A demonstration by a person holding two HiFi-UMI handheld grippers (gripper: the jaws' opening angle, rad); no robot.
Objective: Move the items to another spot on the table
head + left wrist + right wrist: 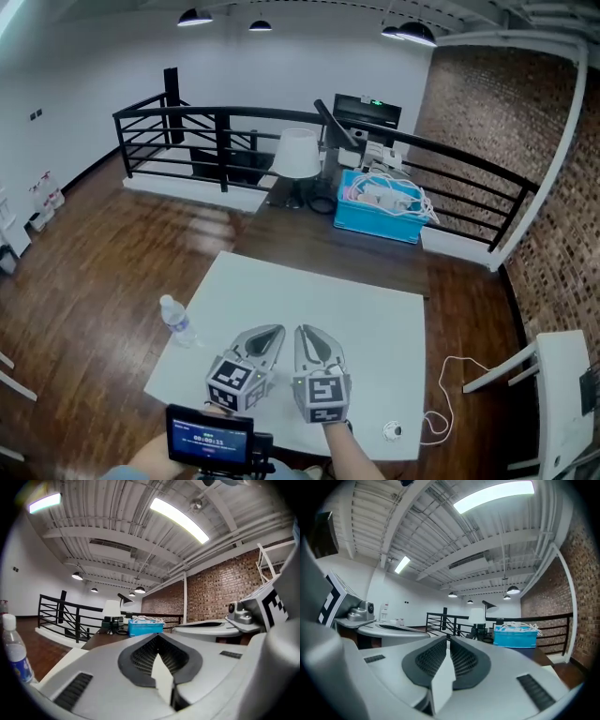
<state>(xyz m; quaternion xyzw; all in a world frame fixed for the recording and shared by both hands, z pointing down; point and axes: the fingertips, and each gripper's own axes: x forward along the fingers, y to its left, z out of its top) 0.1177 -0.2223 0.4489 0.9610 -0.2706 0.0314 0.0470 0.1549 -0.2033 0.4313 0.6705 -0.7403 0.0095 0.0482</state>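
Note:
A clear water bottle (175, 321) with a white cap stands upright at the left edge of the white table (375, 319). It also shows at the far left of the left gripper view as the bottle (14, 656). My left gripper (272, 331) and right gripper (305, 331) hover side by side over the table's front part, both pointing level toward the back. The left gripper (158, 640) has its jaws together with nothing between them. The right gripper (447, 641) is likewise shut and empty. The bottle is to the left of both, apart from them.
A small white device (392, 431) lies at the table's front right corner, its cable (445, 394) trailing to the floor. Beyond the table stand a dark desk with a white lamp (296, 155) and a blue bin (380, 211) of cables, backed by a black railing (169, 127).

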